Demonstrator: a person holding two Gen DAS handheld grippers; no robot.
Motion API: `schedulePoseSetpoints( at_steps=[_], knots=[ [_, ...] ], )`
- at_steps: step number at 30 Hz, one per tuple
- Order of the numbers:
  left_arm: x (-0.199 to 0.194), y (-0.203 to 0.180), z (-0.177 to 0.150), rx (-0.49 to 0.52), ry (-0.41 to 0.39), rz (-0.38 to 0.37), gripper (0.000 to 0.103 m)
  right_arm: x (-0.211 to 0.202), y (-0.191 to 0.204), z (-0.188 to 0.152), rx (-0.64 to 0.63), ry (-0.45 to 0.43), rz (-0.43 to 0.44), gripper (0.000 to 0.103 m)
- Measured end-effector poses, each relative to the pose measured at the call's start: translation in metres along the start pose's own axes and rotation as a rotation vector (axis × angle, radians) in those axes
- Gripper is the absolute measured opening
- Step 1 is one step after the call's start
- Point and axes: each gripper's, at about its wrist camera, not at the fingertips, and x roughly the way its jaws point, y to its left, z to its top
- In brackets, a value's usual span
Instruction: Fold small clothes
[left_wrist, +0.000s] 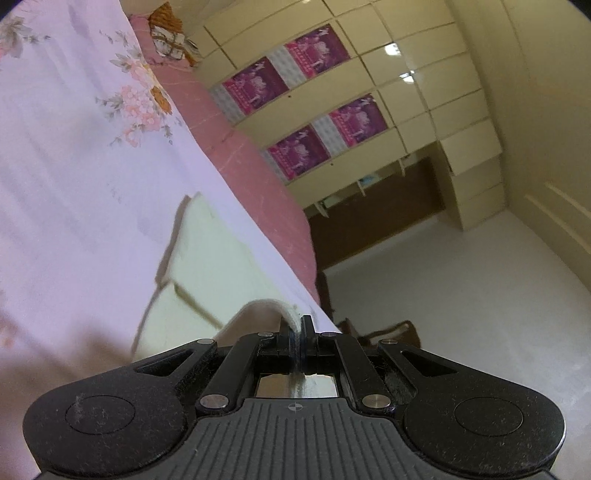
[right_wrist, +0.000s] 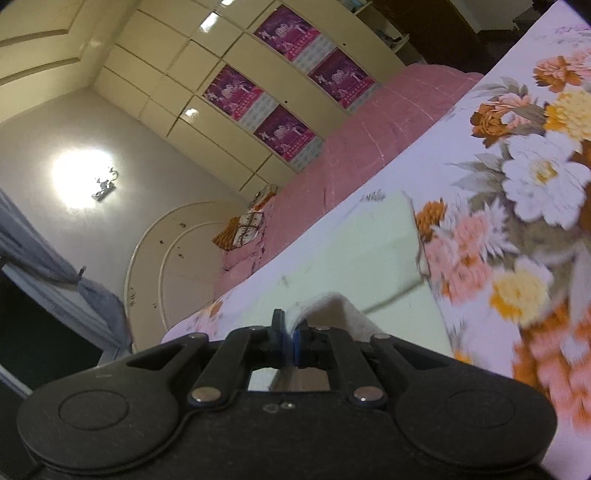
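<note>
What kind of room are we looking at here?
Most likely a bedroom. A bed with a floral sheet and a pink quilt fills one side, and a wall of cream wardrobe doors with purple posters stands beyond it.

Both fisheye views are moderately bright with a warm yellowish cast, and straight lines of the wardrobe (left_wrist: 332, 92) bow strongly toward the dark vignetted corners. In the right wrist view a ceiling lamp (right_wrist: 105, 188) burns out into a white glare patch, and small reflections of it glint on the glossy wardrobe doors (right_wrist: 192, 110); the floral bedsheet (right_wrist: 517, 240) smears with motion blur toward the right edge. In the left wrist view the pale garment (left_wrist: 221, 254) casts a soft shadow on the washed-out, softly blurred bedsheet (left_wrist: 74, 166), with a diffuse brown shadow at lower left, while each hand-held gripper (left_wrist: 301, 332) body close to the lens stays sharp enough to show dust.
</note>
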Motion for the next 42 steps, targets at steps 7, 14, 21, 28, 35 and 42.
schedulePoseSetpoints(
  at_steps=[7, 14, 21, 28, 35, 42],
  knots=[
    [0.077, 0.018, 0.030, -0.035, 0.020, 0.080, 0.003, 0.072, -0.046, 0.033, 0.120, 0.041, -0.015, 0.005],
    [0.132, 0.035, 0.042, -0.028, 0.071, 0.125, 0.003, 0.127, -0.075, 0.045, 0.129, 0.103, -0.073, 0.005],
    [0.157, 0.061, 0.055, -0.116, 0.058, 0.107, 0.003, 0.157, -0.099, 0.051, 0.166, 0.131, -0.069, 0.006],
    [0.163, 0.054, 0.076, -0.043, -0.006, 0.112, 0.005, 0.165, -0.102, 0.072, 0.181, 0.084, -0.017, 0.040],
    [0.171, 0.023, 0.083, 0.319, 0.071, 0.217, 0.058, 0.143, -0.079, 0.081, -0.068, 0.040, -0.060, 0.045],
    [0.203, 0.006, 0.075, 0.557, 0.210, 0.271, 0.058, 0.159, -0.052, 0.065, -0.329, 0.139, -0.160, 0.037]
  ],
)
